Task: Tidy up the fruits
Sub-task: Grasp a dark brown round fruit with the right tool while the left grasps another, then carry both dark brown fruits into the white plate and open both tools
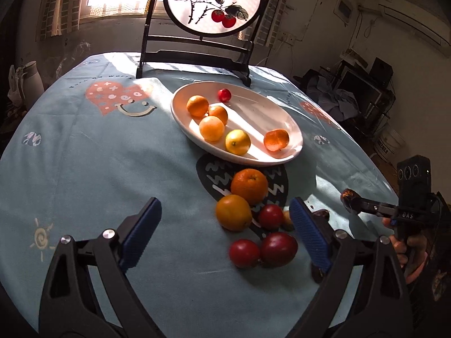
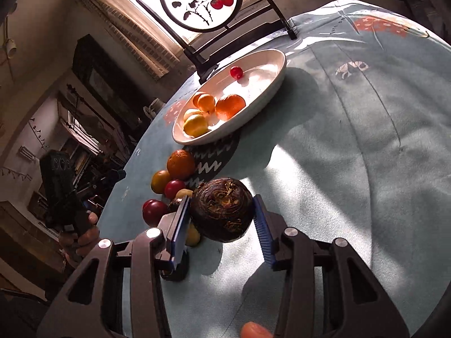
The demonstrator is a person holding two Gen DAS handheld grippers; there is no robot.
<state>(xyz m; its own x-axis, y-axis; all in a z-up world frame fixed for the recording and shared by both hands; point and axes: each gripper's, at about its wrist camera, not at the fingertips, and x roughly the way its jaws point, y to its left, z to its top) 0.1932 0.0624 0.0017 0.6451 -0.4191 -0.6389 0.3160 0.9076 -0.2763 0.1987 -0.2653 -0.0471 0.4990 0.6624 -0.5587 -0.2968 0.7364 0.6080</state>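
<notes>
A white oval plate holds several oranges, a yellow lemon and a small red fruit; it also shows in the right wrist view. Loose on the cloth in front of it lie two oranges and three red plums. My left gripper is open, low over these loose fruits. My right gripper is shut on a dark brown round fruit, held above the cloth; it shows at the right of the left wrist view.
A black stand with a round painted screen stands at the table's far edge behind the plate. The table has a light blue patterned cloth. Cluttered shelves and boxes lie beyond the table's right side.
</notes>
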